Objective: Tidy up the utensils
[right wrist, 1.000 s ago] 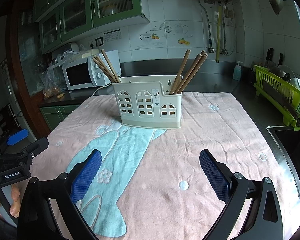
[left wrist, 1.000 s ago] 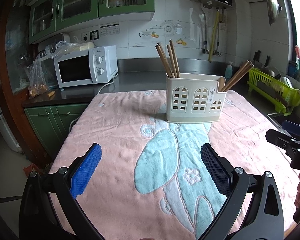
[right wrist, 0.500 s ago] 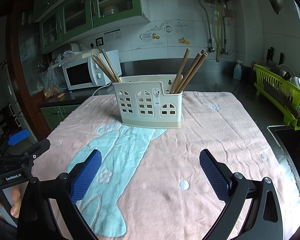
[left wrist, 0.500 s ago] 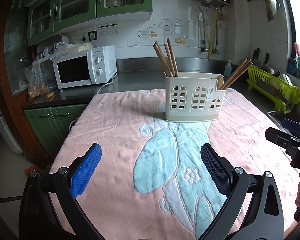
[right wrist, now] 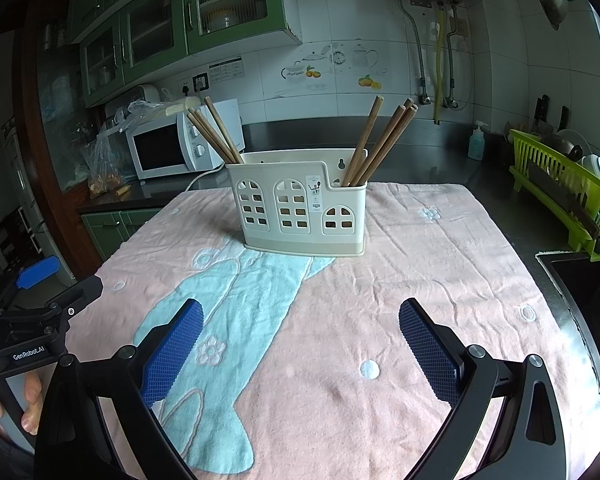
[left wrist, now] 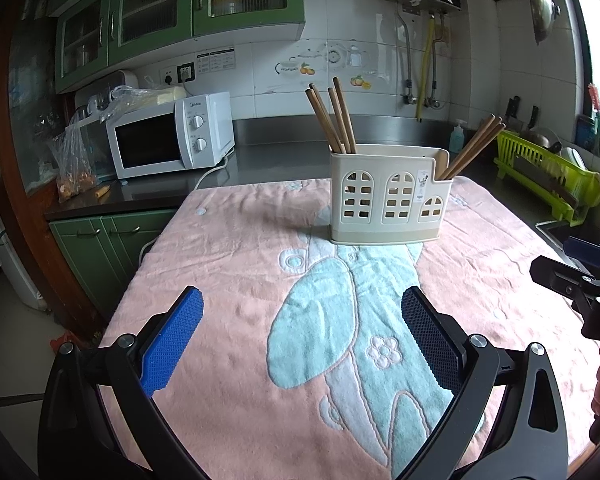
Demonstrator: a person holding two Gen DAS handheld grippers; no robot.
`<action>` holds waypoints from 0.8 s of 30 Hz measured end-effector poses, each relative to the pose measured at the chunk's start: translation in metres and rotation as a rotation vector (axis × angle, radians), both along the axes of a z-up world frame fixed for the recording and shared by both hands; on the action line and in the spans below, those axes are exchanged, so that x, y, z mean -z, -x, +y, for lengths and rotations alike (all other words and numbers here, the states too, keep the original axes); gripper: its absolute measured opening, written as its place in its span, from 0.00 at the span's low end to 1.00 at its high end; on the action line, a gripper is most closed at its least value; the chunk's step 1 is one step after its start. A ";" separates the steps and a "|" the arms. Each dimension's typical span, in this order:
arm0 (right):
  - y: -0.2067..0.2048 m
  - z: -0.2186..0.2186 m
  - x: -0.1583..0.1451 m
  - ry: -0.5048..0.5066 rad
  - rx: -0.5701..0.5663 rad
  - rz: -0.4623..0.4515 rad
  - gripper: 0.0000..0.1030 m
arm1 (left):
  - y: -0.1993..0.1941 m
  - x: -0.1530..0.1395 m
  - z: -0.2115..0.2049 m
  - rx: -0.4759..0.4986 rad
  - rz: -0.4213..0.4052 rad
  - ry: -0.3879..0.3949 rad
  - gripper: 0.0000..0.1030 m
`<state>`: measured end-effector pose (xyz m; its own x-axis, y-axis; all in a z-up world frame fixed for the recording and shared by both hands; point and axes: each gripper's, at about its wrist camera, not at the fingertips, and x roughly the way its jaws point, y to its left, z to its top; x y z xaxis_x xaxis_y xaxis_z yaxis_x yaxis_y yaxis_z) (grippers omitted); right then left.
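Note:
A cream utensil holder [left wrist: 388, 198] [right wrist: 302, 206] with arched cut-outs stands on the pink and blue towel [left wrist: 260, 248] [right wrist: 420, 264]. Several wooden chopsticks [left wrist: 332, 118] [right wrist: 216, 132] lean in its left compartment, and several more chopsticks [left wrist: 476, 142] [right wrist: 384, 140] lean in its right one. My left gripper [left wrist: 302, 334] is open and empty, low over the towel's near edge. My right gripper [right wrist: 300, 336] is open and empty, also near the front edge. Each gripper shows at the side of the other's view [left wrist: 580, 288] [right wrist: 32, 312].
A white microwave [left wrist: 168, 140] [right wrist: 176, 146] and a plastic bag [left wrist: 74, 156] sit on the counter at the back left. A green dish rack [left wrist: 548, 176] [right wrist: 564, 184] stands at the right beside the sink. A soap bottle [right wrist: 476, 142] is by the back wall.
The left wrist view has drifted slightly, so the holder sits a little further left and higher. Both grippers stay open and empty.

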<state>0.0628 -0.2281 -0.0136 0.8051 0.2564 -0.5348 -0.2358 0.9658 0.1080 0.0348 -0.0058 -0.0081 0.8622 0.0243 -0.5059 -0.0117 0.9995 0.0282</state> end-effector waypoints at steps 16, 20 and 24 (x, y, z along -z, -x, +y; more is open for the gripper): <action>-0.001 0.003 0.000 0.002 -0.007 -0.001 0.92 | -0.001 -0.001 -0.001 -0.005 -0.009 -0.004 0.95; -0.001 0.004 0.000 0.003 -0.007 -0.002 0.92 | -0.001 -0.001 0.001 -0.004 -0.006 -0.002 0.95; -0.001 0.004 -0.001 0.003 -0.007 -0.002 0.92 | -0.001 -0.001 0.002 -0.006 -0.006 0.001 0.95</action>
